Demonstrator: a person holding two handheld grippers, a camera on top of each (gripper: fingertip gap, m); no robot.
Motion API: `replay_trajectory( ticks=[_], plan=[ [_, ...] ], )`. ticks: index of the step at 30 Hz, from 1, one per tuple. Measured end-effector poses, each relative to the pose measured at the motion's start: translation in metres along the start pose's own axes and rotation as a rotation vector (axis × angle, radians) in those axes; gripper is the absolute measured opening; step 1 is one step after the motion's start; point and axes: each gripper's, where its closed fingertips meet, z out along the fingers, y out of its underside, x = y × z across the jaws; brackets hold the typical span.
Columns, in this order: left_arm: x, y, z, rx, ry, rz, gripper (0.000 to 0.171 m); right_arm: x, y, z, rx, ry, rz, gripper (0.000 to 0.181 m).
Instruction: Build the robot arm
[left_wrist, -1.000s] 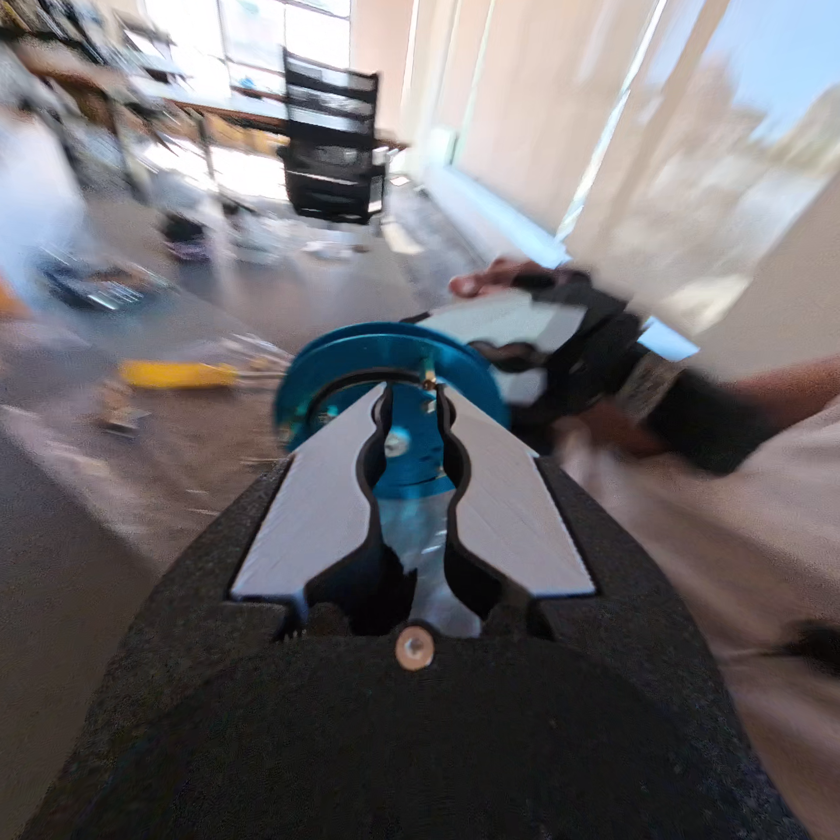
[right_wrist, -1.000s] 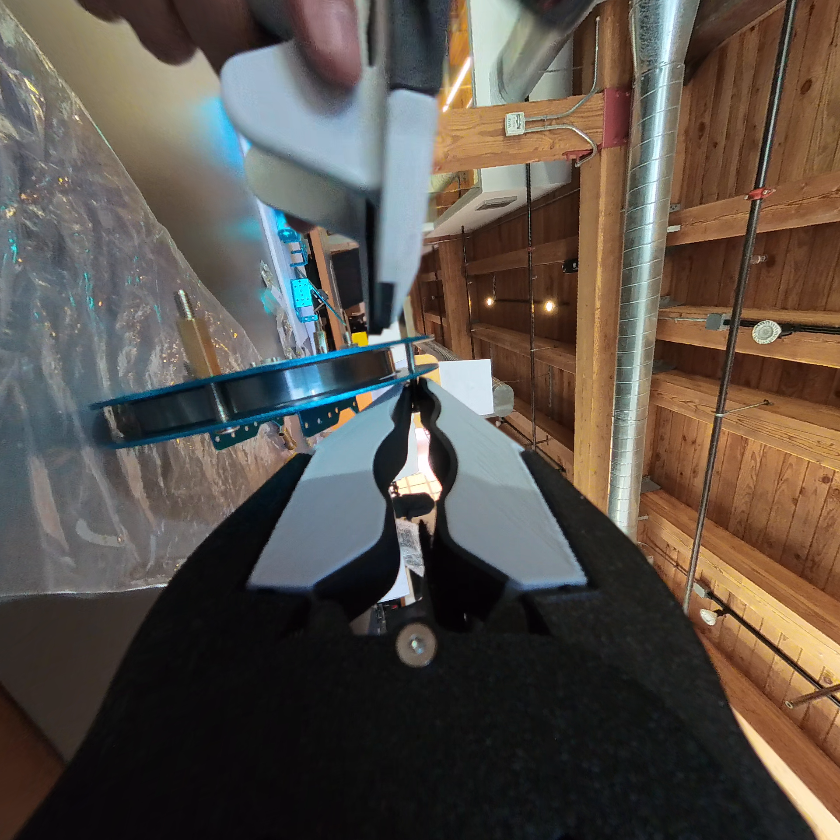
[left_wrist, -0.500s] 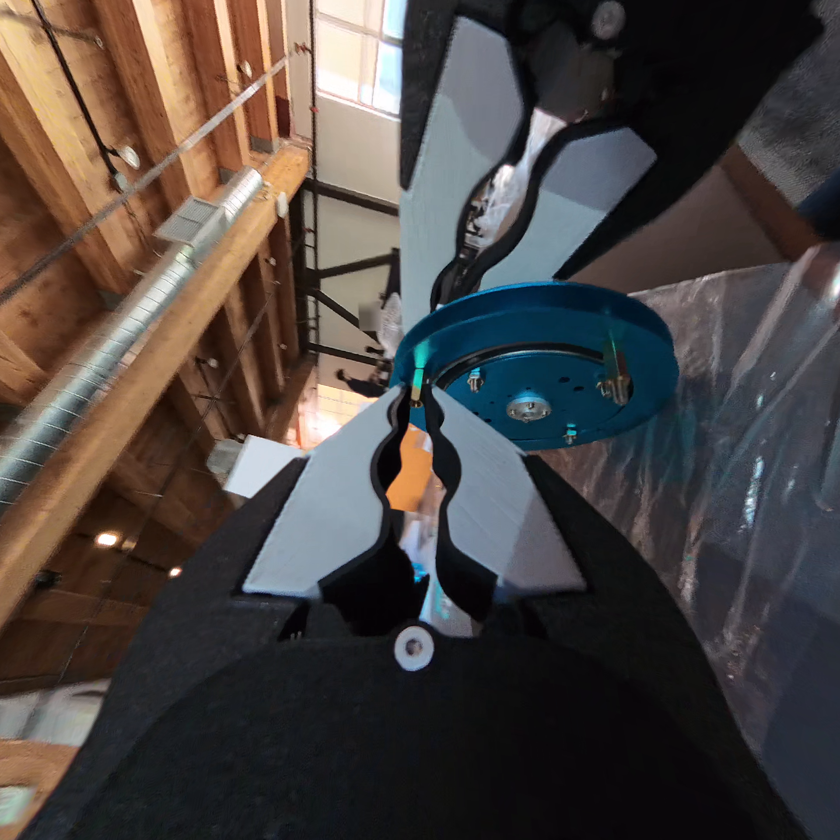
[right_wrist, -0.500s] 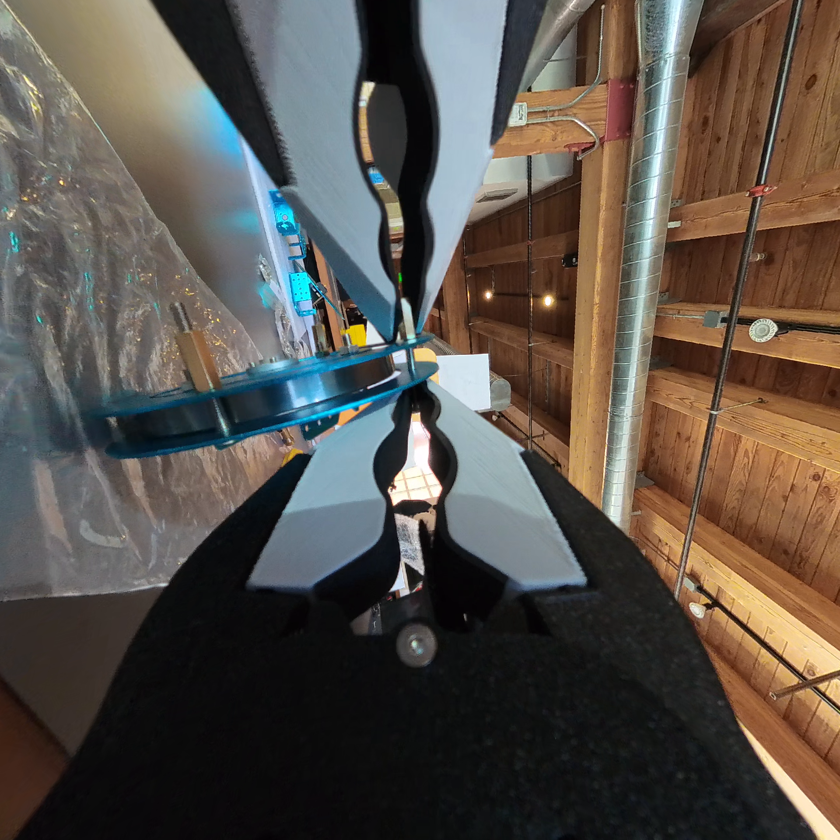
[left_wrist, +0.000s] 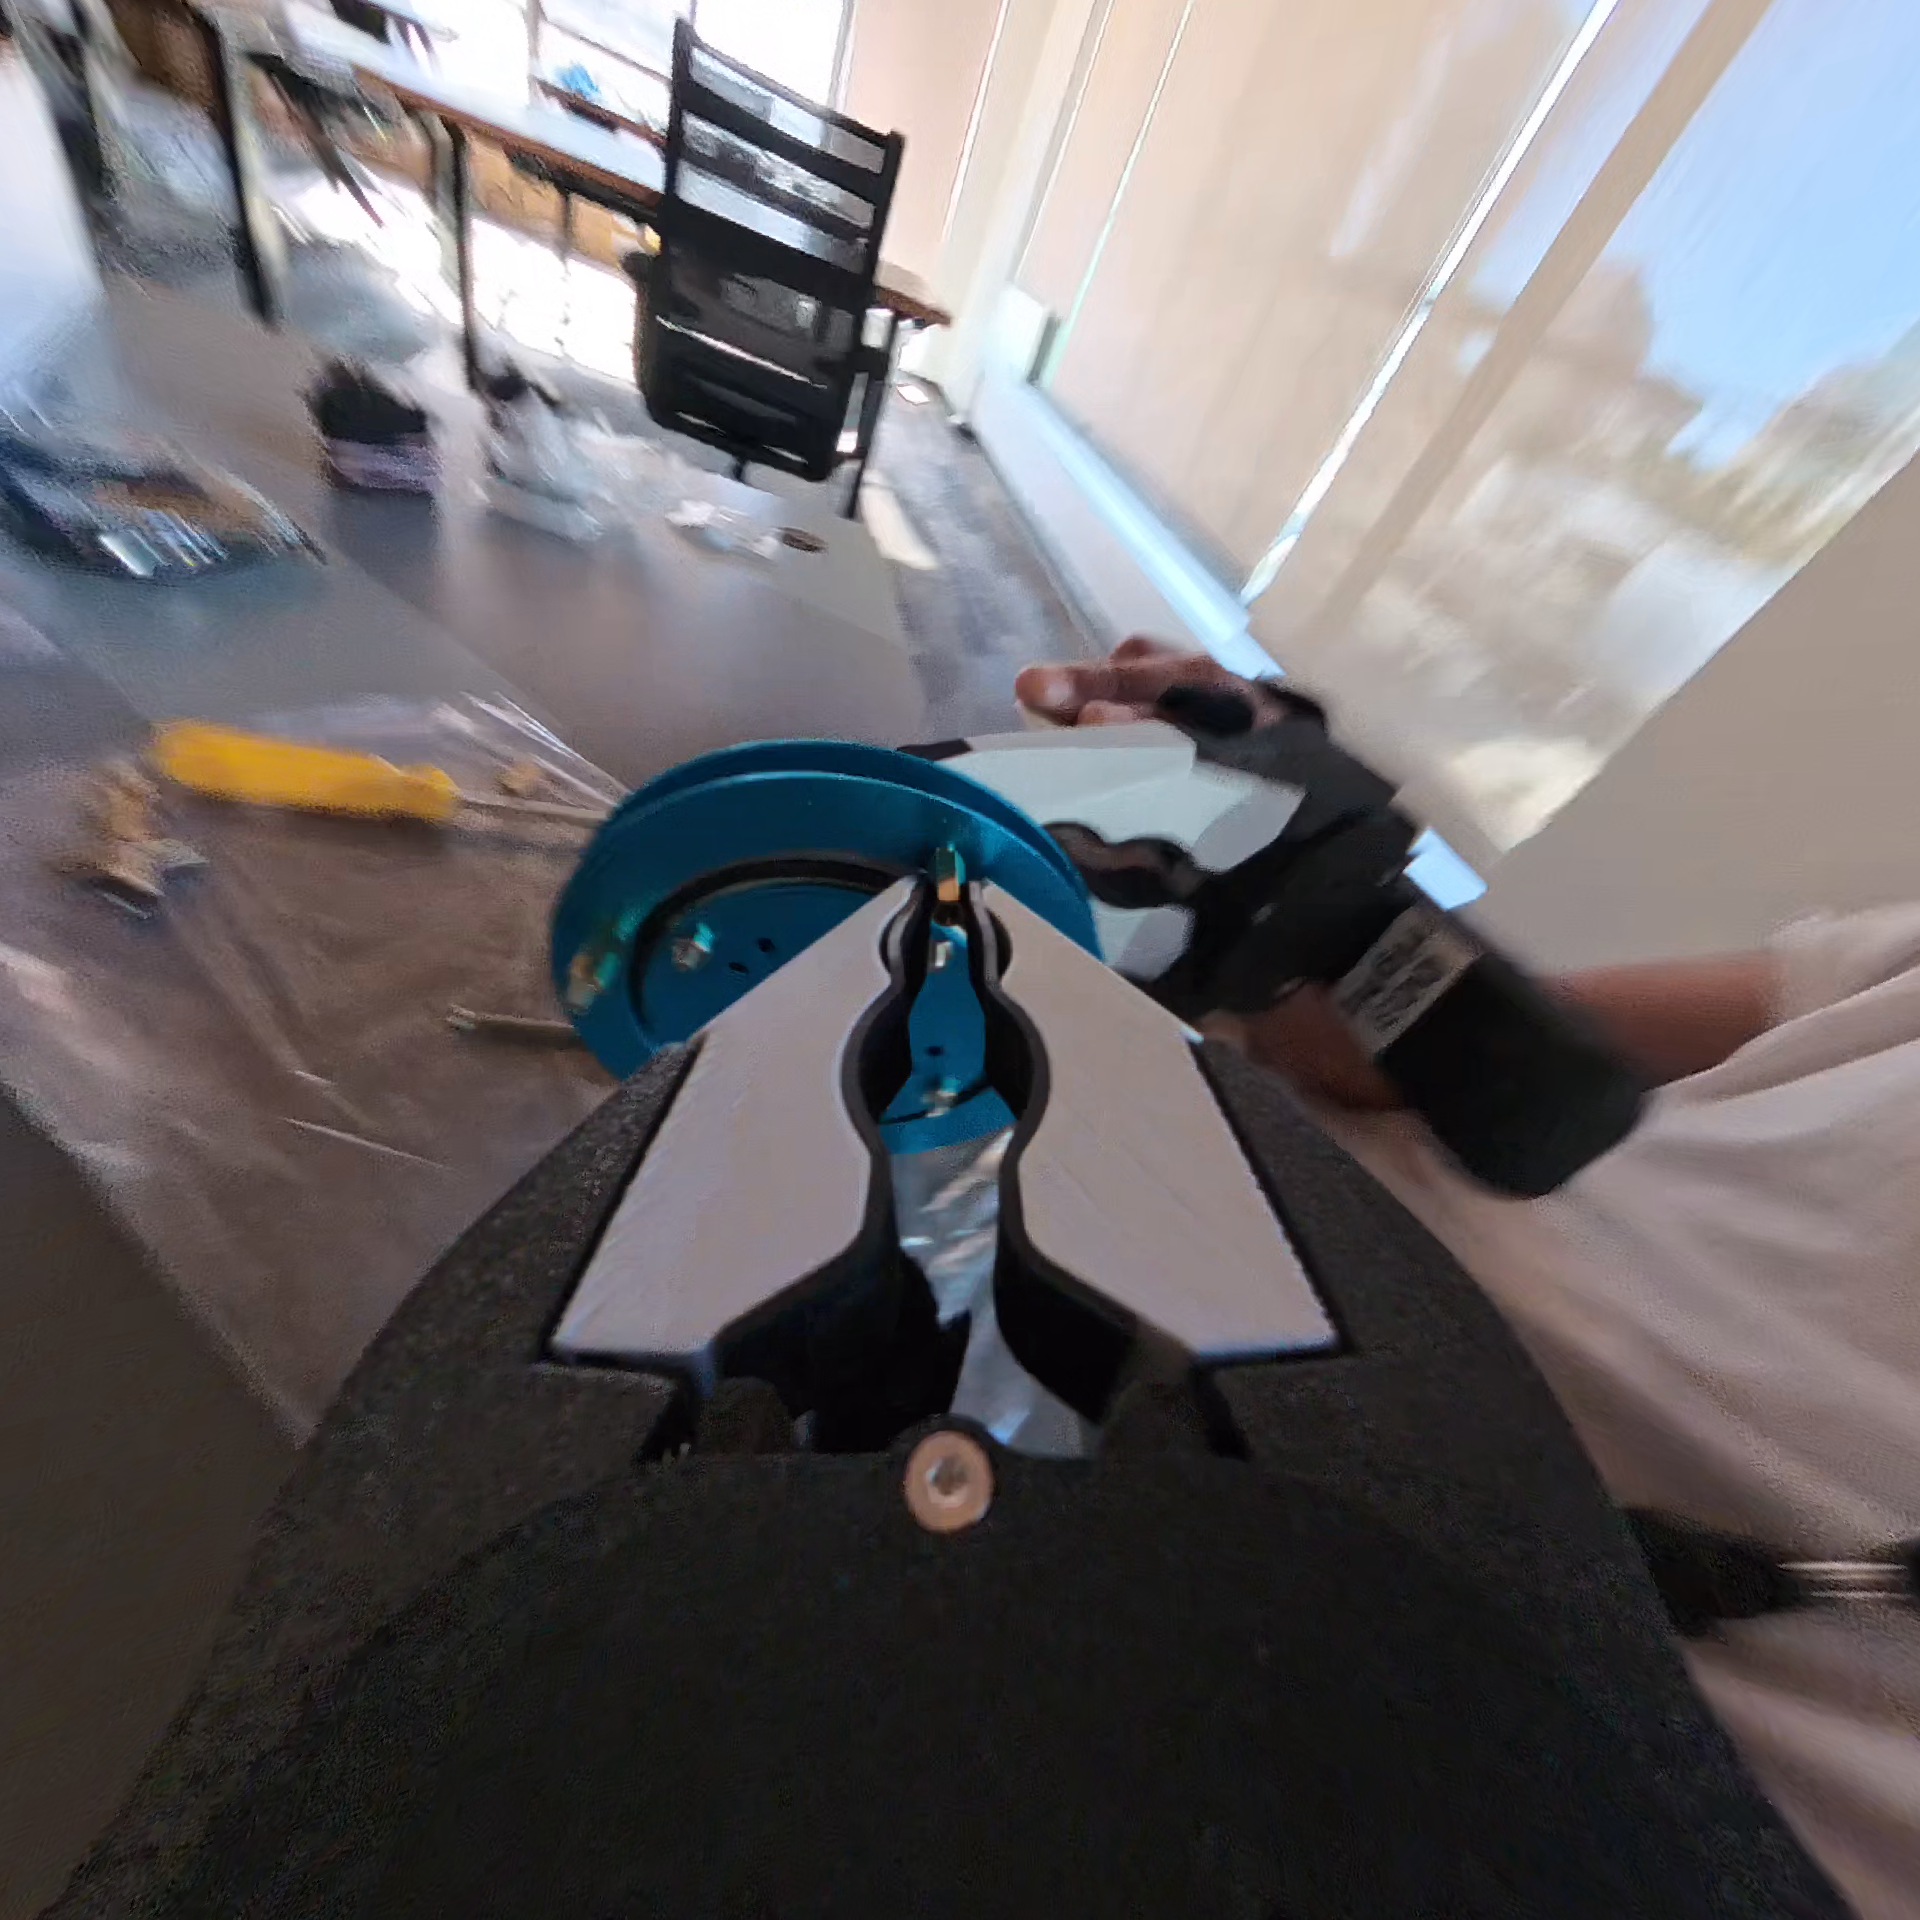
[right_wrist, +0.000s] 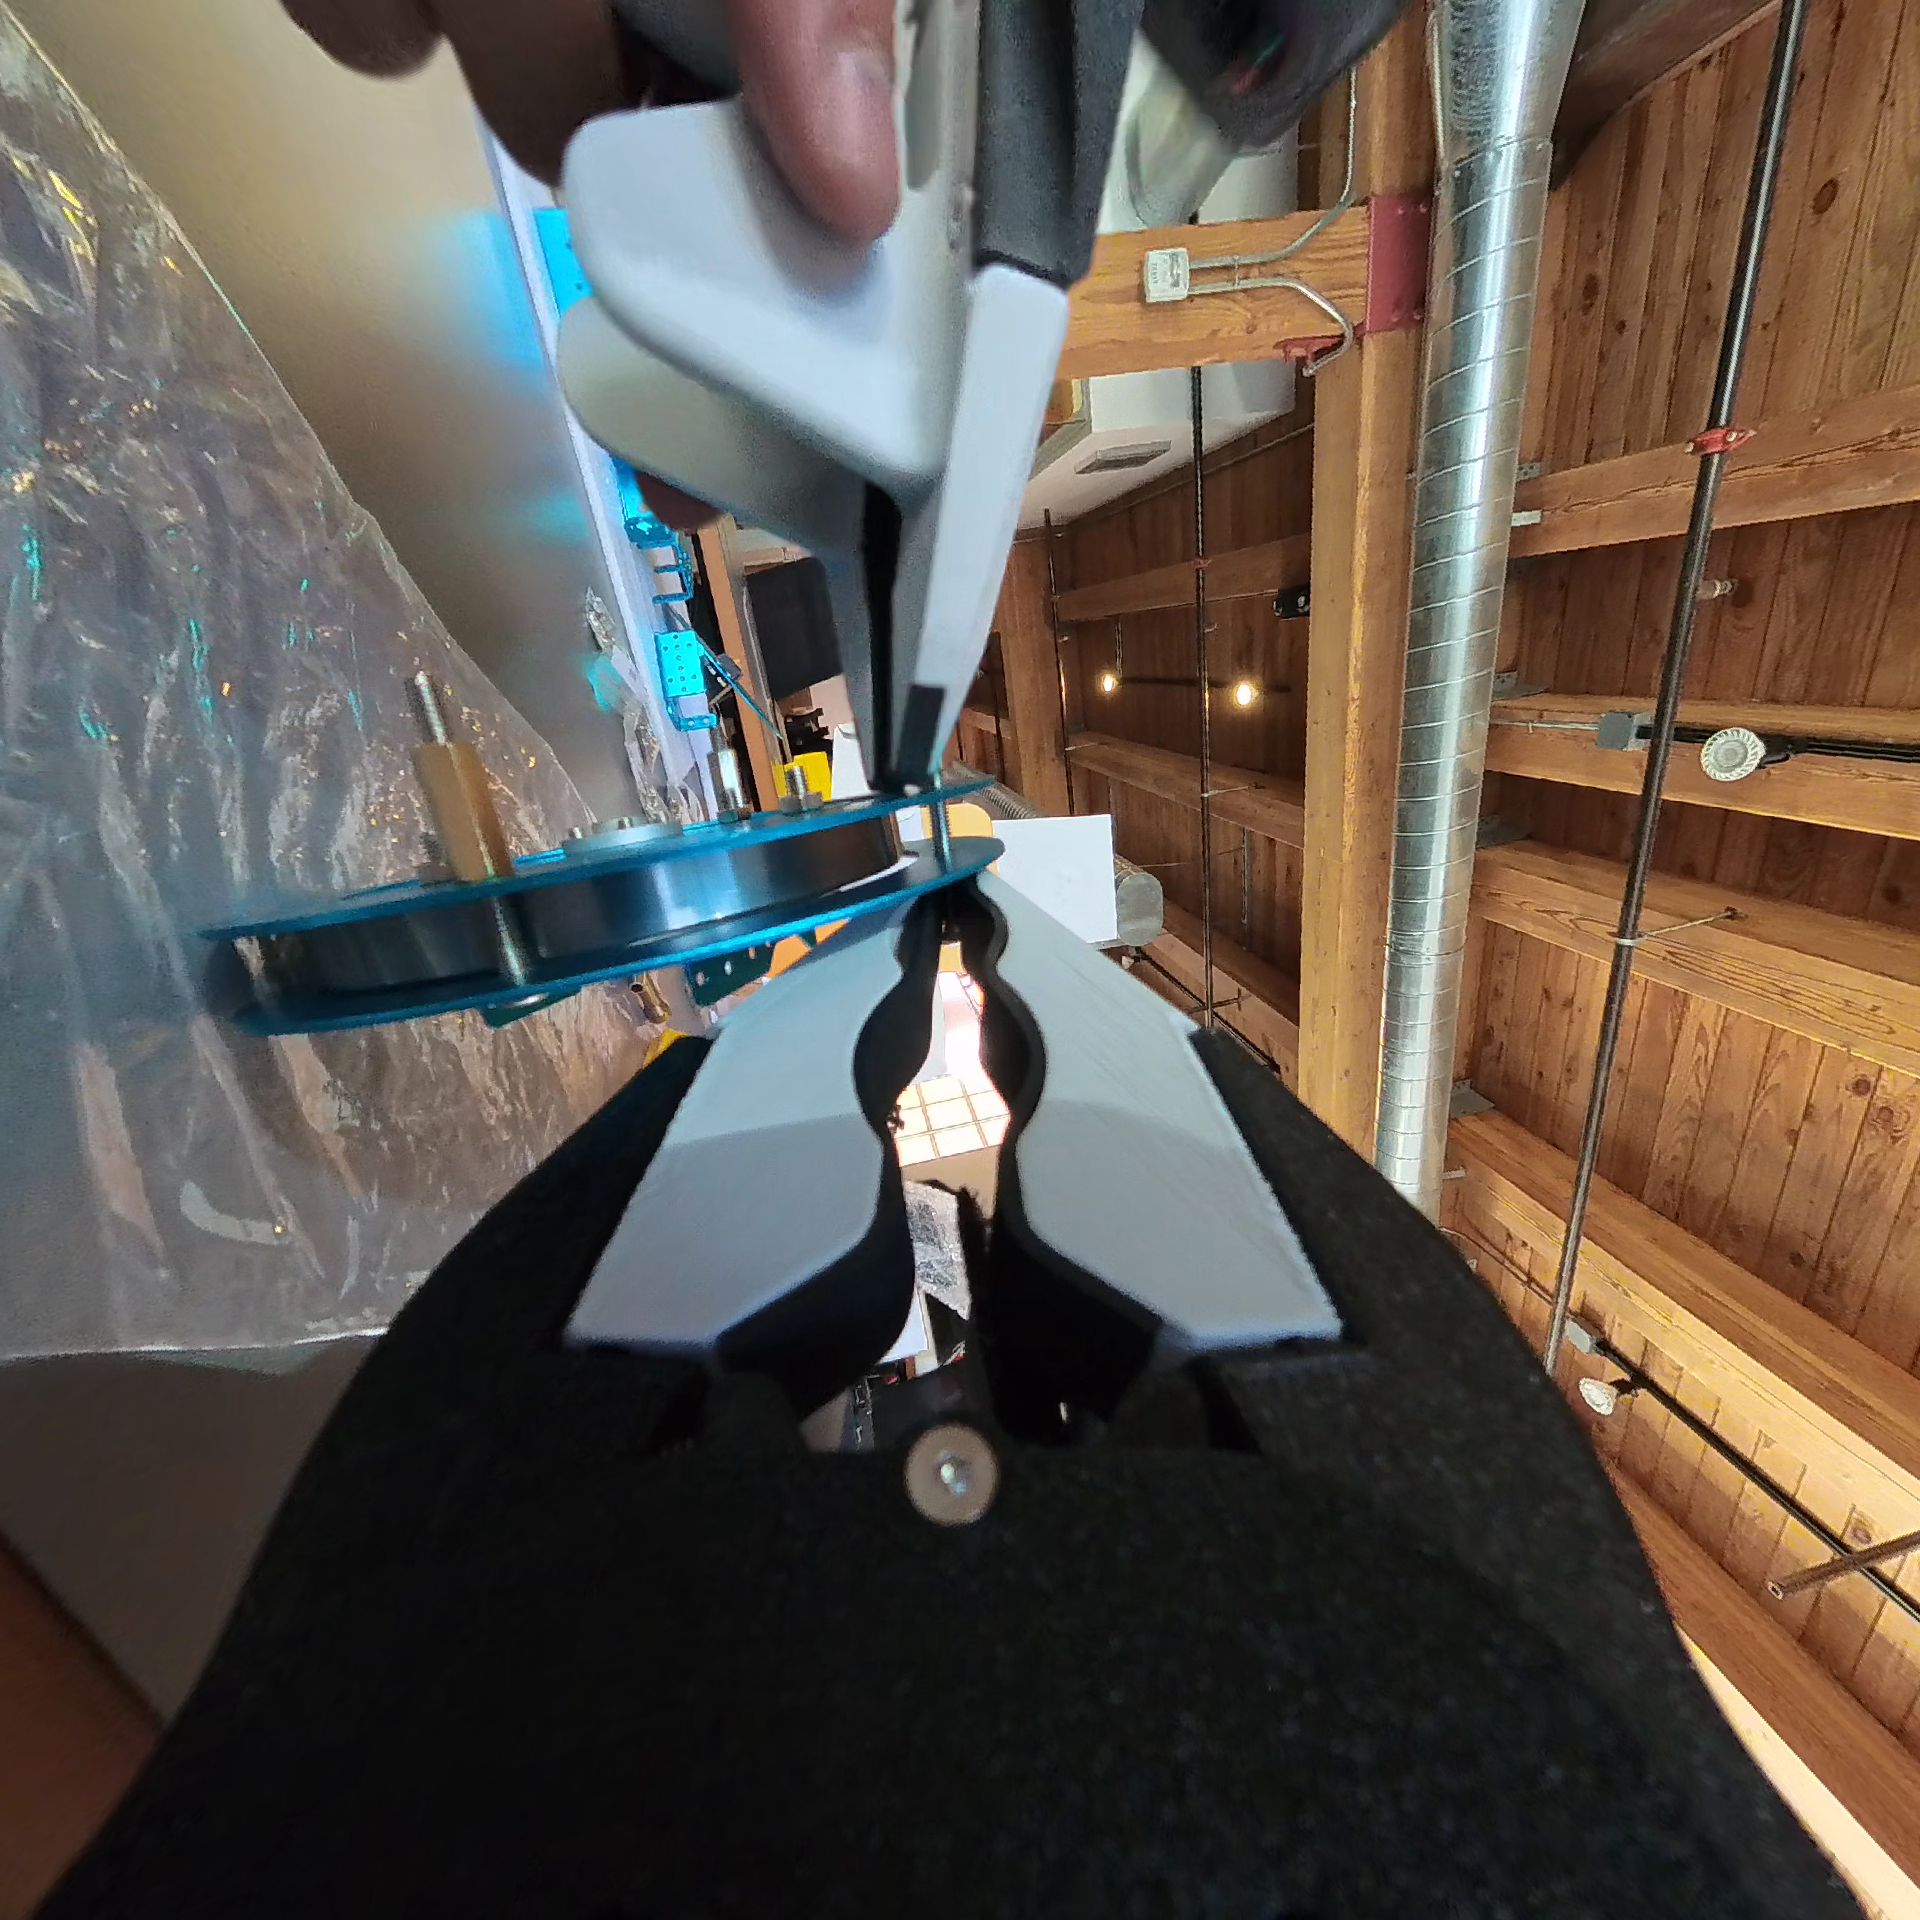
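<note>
L gripper (left_wrist: 940, 904) pinched tight on a small brass pin (left_wrist: 948, 868) at rim of blue wheel (left_wrist: 748, 831), wavy gap behind tips showing more blue. R gripper (right_wrist: 951, 904) likewise closed, tips nipping wheel rim from the opposite side, right where the pin's lower end comes thru; rim or pin end itself, can't tell. Wheel off the table (left_wrist: 520, 623), hanging between the two grippers: two blue discs w/ a dark metal ring sandwiched, brass spacer (right_wrist: 457, 790) sticking up from top disc. Gloved hand (left_wrist: 1247, 727) wrapped round R gripper's body. Just changed: half a sec ago L cam tipped up at ceiling beams, wheel face-on; now swung back to table & windows, much as a sec ago. Looks like a wrist twist about the pin, there & back. R view barely shifted across all three moments, so wheel kept steady by that side. Nearby: yellow tool (left_wrist: 301, 774) on table, crinkled clear plastic (right_wrist: 156, 831) beside wheel, black chair (left_wrist: 769, 281) farther off. L view blurred w/ motion.
</note>
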Motion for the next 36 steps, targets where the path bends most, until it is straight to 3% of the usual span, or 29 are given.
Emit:
replay_trajectory(
  ticks=[4, 7, 10, 13, 16, 18, 20, 22, 26, 28, 30, 31, 33, 36],
  plan=[
    [-0.02, 0.007, -0.005, -0.138, -0.415, 0.87, 0.017, 0.0, 0.0, -0.001, -0.006, -0.003, 0.002, 0.001],
    [-0.019, 0.003, -0.004, -0.193, -0.642, 1.343, 0.014, 0.0, -0.001, -0.001, -0.012, -0.001, -0.003, 0.001],
    [-0.02, -0.006, -0.004, -0.184, -0.777, 1.491, 0.006, 0.0, 0.002, -0.002, -0.017, -0.005, 0.002, 0.001],
    [-0.014, -0.012, -0.003, -0.178, -0.814, 1.567, 0.017, 0.0, 0.0, -0.002, -0.018, -0.001, -0.015, 0.001],
    [-0.015, -0.008, -0.004, -0.24, -0.834, 1.662, 0.005, 0.001, -0.002, -0.001, -0.022, 0.001, -0.025, 0.001],
    [-0.013, -0.008, -0.004, -0.249, -0.818, 1.64, 0.004, 0.0, -0.003, -0.001, -0.013, 0.001, -0.028, 0.001],
    [-0.013, -0.006, -0.003, -0.24, -0.748, 1.452, 0.004, 0.001, -0.003, -0.002, -0.011, 0.009, -0.028, 0.001],
    [-0.012, -0.003, -0.001, -0.213, -0.611, 1.111, 0.004, 0.001, -0.002, -0.003, -0.01, 0.021, -0.034, 0.001],
    [-0.004, 0.004, 0.003, -0.164, -0.215, 0.229, 0.003, 0.001, -0.001, -0.002, -0.009, 0.024, -0.033, 0.001],
    [-0.001, 0.004, 0.001, -0.128, -0.075, -0.04, 0.003, 0.003, -0.004, -0.002, 0.005, 0.032, -0.048, 0.002],
    [0.002, 0.004, 0.0, -0.106, 0.011, -0.189, 0.003, 0.002, -0.005, -0.002, 0.005, 0.025, -0.049, 0.001],
    [0.003, 0.004, -0.001, -0.116, 0.035, -0.208, 0.003, 0.003, -0.007, -0.003, 0.018, 0.028, -0.049, 0.001],
    [0.003, 0.005, -0.002, -0.127, -0.008, -0.06, 0.004, 0.002, -0.007, -0.002, 0.01, 0.019, -0.043, 0.001],
    [-0.009, 0.0, -0.007, -0.158, -0.273, 0.477, 0.019, 0.001, -0.008, -0.001, 0.005, 0.016, -0.046, 0.002]
  ],
)
